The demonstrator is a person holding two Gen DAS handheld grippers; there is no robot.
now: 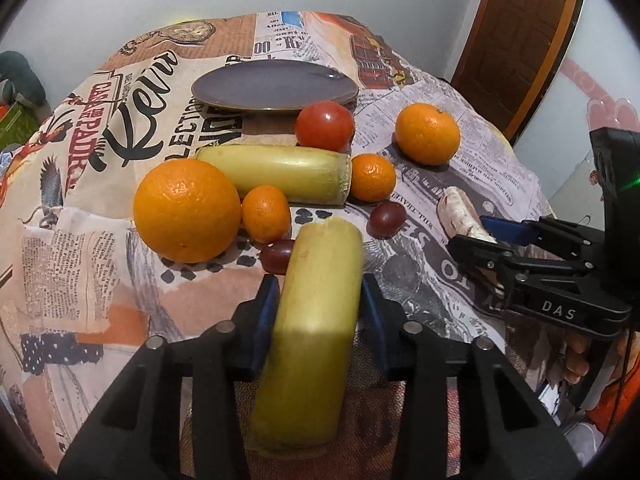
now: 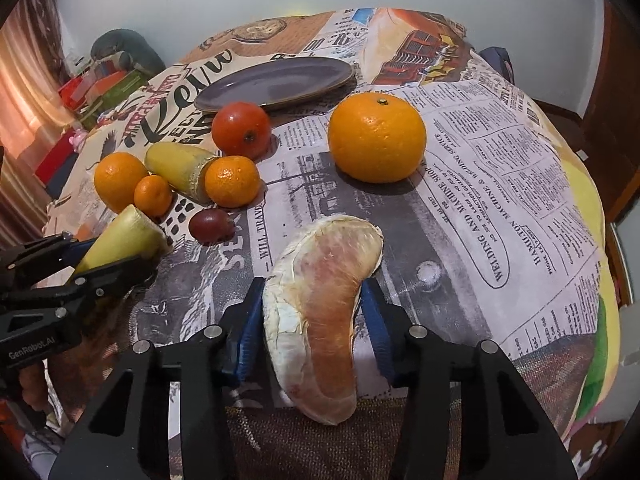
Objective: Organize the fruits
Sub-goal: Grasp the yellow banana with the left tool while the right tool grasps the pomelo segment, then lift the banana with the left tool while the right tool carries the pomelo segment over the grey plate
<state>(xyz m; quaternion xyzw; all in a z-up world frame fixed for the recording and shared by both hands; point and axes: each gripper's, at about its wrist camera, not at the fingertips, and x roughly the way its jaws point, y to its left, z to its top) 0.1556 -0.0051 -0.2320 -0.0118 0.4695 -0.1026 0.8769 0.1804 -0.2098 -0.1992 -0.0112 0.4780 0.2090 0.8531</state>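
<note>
My left gripper [image 1: 320, 304] is shut on a yellow banana piece [image 1: 316, 320], held low over the table; it also shows in the right wrist view [image 2: 124, 240]. My right gripper [image 2: 312, 312] is shut on a peeled pomelo segment [image 2: 320, 312], seen at the right of the left wrist view [image 1: 460, 212]. A second banana piece [image 1: 280, 172], a big orange [image 1: 186, 210], small mandarins [image 1: 266, 212] [image 1: 372, 176], another orange [image 1: 427, 134], a tomato [image 1: 325, 125] and two grapes [image 1: 386, 218] [image 1: 276, 254] lie on the cloth. A purple plate [image 1: 248, 88] sits behind them.
The round table is covered with a newspaper-print cloth [image 2: 500, 200]. A wooden door [image 1: 520, 40] stands at the back right. Coloured boxes and a grey bundle [image 2: 120, 56] sit past the table's left edge.
</note>
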